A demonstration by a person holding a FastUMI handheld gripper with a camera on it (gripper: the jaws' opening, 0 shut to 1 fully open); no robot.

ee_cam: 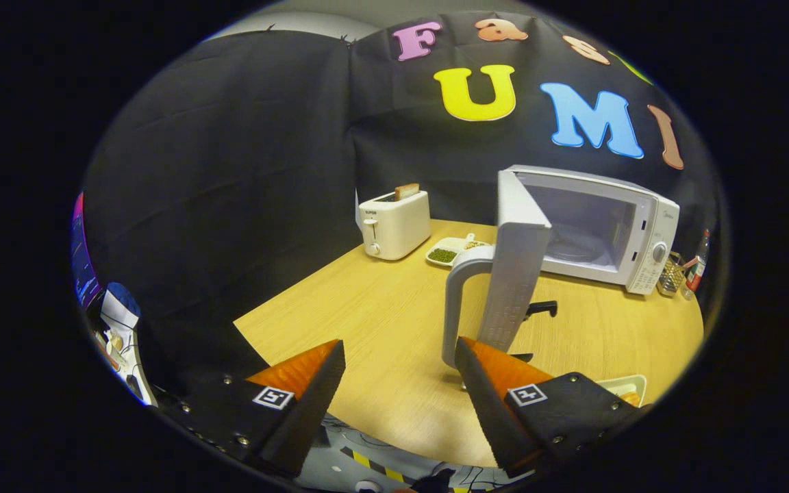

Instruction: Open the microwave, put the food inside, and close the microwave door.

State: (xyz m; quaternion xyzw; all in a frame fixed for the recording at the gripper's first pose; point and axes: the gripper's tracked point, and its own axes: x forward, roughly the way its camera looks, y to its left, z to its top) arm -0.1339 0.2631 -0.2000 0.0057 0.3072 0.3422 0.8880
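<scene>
Claw (pixel 400 356) spread wide, nothing between the fingers; bare tabletop (pixel 367 308) shows through the gap.

Microwave (pixel 596 229) sits on the table well beyond the fingers, off toward the right finger's side. Its door (pixel 514 274) is swung fully open and seen nearly edge-on, with the pale curved handle (pixel 459 301) on the near face. The lower end of the door and handle comes down just ahead of the right fingertip (pixel 466 352); whether they touch cannot be told. Cavity is open to view; a glass turntable shows faintly on its floor, nothing else made out inside.

Food: a light dish (pixel 631 390) lies just beside the right finger, mostly hidden behind it. Only a corner shows, with a trace of something orange in it; contents not identifiable.

Other containers: a white divided tray (pixel 451 252) far beyond the fingers, between toaster and door, with green matter in one section and something brownish in another. White toaster (pixel 394 222) further beyond the left finger, a slice of bread (pixel 407 190) standing up out of its slot.

A small dark object (pixel 542 308) lies on the table behind the door, partly hidden, unidentified. Bottles and a small basket beside the microwave's far end are too small to read.
</scene>
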